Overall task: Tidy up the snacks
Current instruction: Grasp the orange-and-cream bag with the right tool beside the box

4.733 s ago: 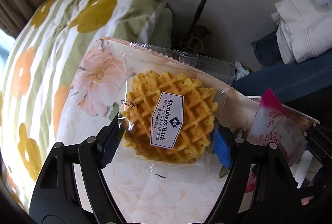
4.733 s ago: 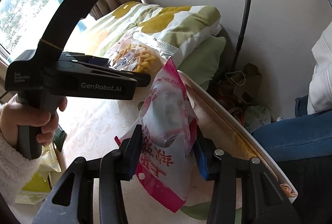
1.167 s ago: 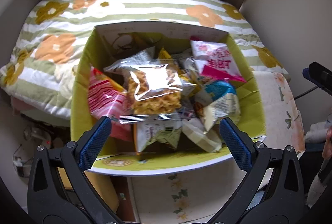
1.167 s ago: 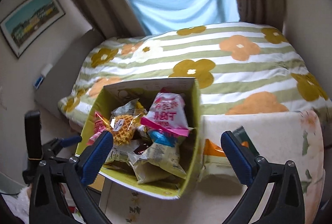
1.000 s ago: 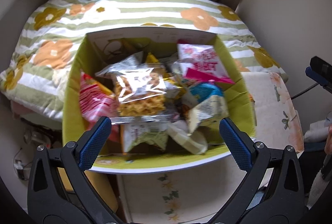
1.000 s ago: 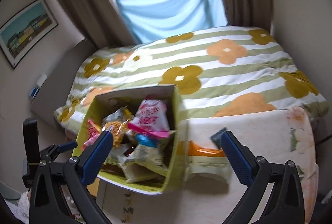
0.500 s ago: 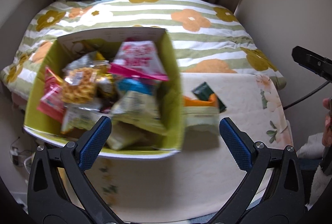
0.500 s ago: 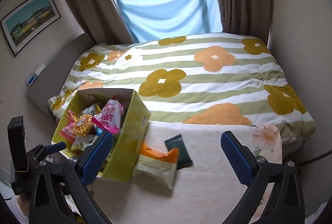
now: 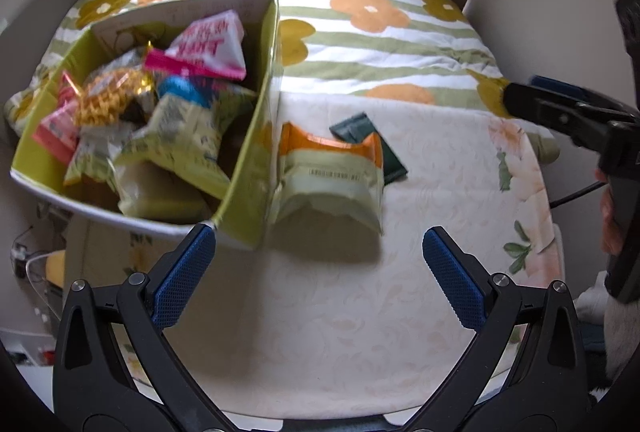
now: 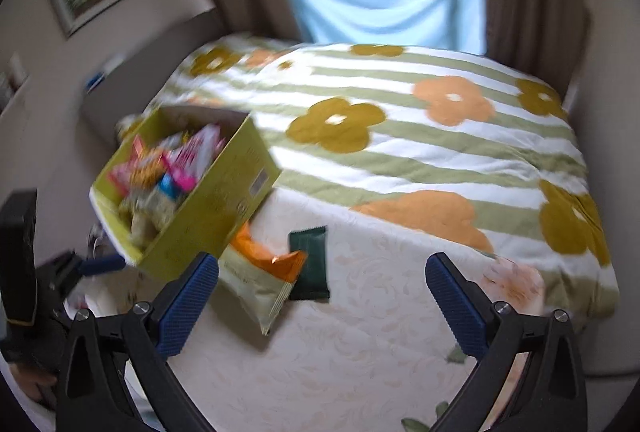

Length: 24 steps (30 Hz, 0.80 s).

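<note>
Both views swung off the box point(image 9: 248, 168) toward the table point(image 9: 400, 312); left claw point(image 9: 319, 260) and right claw point(image 10: 322, 296) wide open, empty; the orange-topped bag point(image 9: 330, 180) overlaps the dark packet point(image 9: 360, 130) beside the box, so one grab may drag both.

Both wrist views look down from above; sharing snack box point(image 9: 244, 168) point(image 10: 224, 204)

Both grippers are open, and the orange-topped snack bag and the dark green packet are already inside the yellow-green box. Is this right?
Not quite. The left wrist view shows the orange-topped snack bag and dark green packet lying outside the yellow-green box, on the cloth. Both grippers are indeed open.
</note>
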Tool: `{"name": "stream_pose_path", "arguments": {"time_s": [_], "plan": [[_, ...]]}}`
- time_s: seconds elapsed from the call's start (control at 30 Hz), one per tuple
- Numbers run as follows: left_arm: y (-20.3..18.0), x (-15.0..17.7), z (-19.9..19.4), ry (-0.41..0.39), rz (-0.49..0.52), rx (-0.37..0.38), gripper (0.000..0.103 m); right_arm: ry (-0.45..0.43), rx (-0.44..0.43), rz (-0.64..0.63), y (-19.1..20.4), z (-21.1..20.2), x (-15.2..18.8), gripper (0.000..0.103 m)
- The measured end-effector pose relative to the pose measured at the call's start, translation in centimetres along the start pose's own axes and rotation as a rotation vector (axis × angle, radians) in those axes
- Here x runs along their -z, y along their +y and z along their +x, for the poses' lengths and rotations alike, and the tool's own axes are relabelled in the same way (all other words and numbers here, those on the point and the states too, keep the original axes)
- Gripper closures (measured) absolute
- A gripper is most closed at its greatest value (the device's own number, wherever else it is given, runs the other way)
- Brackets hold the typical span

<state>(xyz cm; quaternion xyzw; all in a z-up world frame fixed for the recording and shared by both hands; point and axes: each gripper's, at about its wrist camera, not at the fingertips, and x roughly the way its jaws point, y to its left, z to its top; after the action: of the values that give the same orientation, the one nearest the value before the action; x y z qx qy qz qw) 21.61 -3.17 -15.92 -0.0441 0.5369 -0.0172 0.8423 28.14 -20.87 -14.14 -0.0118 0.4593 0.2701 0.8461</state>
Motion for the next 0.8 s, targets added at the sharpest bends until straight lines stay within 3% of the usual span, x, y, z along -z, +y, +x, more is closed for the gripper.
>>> {"name": "stream_pose_path", "arguments": {"time_s": [0.27,0.5,0.67,0.8], "plan": [[0.4,4.9,5.0,0.045,-0.027,0.031,0.0,0.09,-0.111,-0.312,4.0,7.5,2.0,0.0],[0.1,6.8,7.2,0.093,-0.033,0.059,0.0,0.161,-0.168,-0.636,8.3,12.7,3.6,0.0],[0.2,7.3,8.1,0.104,-0.048,0.078,0.0,0.202,-0.189,-0.739,9.5,14.8,3.8,0.001],[0.2,7.6,8.4,0.108,-0.06,0.082,0.0,0.244,-0.201,-0.775,9.8,16.4,4.0,0.022]]}}
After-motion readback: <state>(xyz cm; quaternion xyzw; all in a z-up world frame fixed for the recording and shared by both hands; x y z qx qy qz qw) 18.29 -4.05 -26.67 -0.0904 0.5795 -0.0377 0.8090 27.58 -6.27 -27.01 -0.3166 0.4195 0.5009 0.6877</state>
